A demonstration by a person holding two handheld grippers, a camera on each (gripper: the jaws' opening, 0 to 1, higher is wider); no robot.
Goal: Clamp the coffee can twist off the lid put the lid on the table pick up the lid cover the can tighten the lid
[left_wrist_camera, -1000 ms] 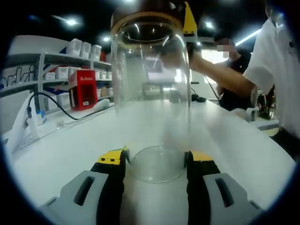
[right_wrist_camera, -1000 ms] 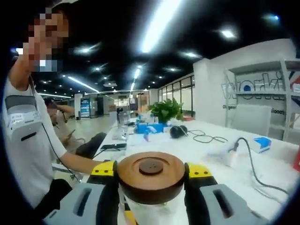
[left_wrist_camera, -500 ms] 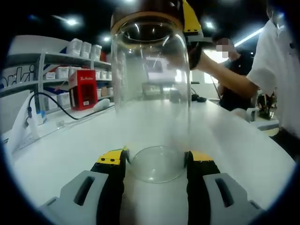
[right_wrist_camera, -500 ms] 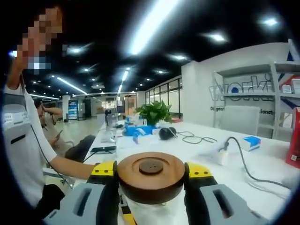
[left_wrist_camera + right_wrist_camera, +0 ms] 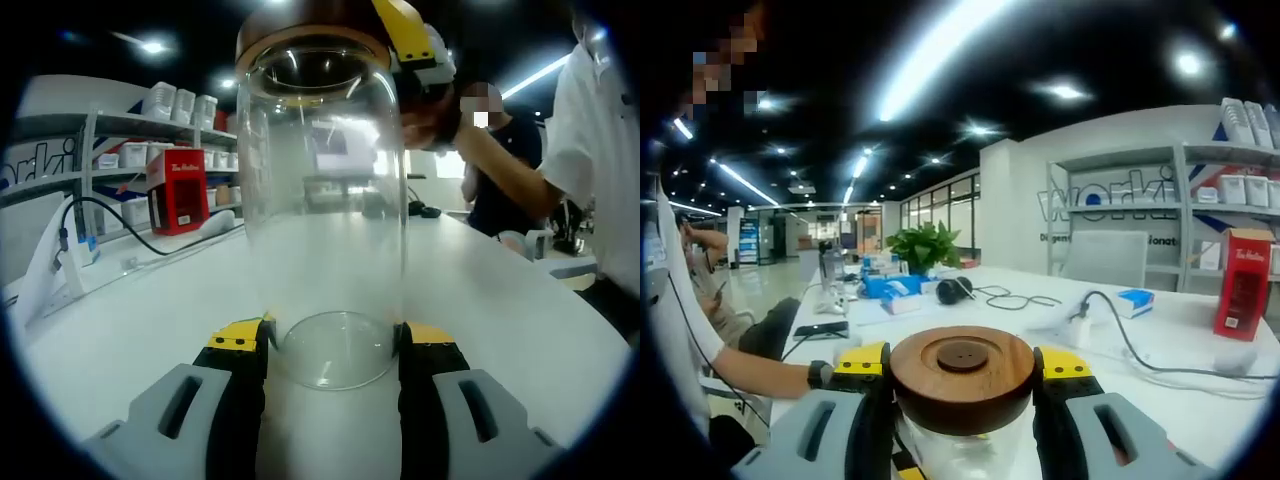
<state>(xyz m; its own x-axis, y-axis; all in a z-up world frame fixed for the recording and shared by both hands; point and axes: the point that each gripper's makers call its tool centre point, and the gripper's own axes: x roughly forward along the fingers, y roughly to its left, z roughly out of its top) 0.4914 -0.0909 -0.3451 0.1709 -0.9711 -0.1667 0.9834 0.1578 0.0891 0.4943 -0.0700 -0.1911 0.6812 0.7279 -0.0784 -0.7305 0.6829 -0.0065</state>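
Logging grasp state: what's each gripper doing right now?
Left gripper: shut on glass can base.
Right gripper: shut on wooden lid.

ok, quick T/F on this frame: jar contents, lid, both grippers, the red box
1. The jar is empty. True.
2. The left gripper is shut on the jar's base. True: its jaws press both sides of the base.
3. The lid lies on the table. False: it sits on top of the jar, between the right gripper's jaws.
4. The right gripper is open. False: its jaws are shut on the lid.
5. The lid is wooden with a round recess in the middle. True.
6. The red box stands next to the jar. False: it stands far back, by the shelves.
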